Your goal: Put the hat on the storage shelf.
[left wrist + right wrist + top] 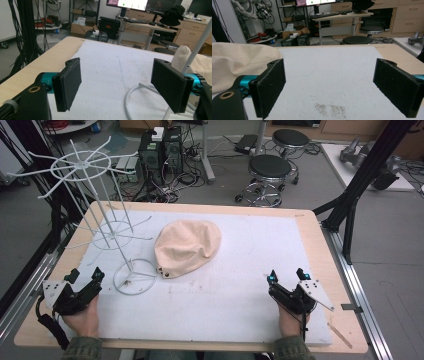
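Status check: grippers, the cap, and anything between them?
Left gripper open, empty, near table's front left. Right gripper open, empty, front right. Beige cap flat on the white mat, untouched. White wire rack stands beside cap, close to left gripper.
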Demonstrator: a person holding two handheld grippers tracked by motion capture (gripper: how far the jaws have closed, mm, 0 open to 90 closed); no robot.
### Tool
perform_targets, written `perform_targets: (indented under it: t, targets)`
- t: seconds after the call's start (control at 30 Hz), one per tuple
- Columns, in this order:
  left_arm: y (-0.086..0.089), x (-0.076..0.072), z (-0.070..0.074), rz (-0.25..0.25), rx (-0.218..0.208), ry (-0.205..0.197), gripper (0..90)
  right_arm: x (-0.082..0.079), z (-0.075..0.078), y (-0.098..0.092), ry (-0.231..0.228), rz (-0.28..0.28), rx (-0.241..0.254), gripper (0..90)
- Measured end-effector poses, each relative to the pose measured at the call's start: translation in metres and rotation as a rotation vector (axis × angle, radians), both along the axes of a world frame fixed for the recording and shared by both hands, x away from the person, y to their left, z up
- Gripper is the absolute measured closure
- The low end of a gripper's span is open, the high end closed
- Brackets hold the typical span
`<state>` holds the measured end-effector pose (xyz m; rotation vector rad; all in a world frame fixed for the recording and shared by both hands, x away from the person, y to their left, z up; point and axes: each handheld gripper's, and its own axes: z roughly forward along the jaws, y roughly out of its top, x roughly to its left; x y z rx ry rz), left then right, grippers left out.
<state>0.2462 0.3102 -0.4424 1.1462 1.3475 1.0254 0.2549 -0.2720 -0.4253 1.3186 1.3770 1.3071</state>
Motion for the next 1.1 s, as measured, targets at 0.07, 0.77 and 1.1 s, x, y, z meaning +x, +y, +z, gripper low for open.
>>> perform_targets:
  t: [0.07,0.77,1.1]
  targets:
    - [0.000,0.001,0.000,-0.001,0.006,-0.002,24.3,-0.001,0.004,0.000,-0.015,-0.014,0.003,10.0]
    - [0.001,0.002,0.000,-0.011,-0.003,-0.004,24.1,0.031,0.047,0.027,-0.032,0.151,0.000,10.0]
    - [0.002,0.002,0.000,-0.006,-0.008,-0.005,24.0,0.058,0.072,0.059,-0.050,0.212,-0.023,10.0]
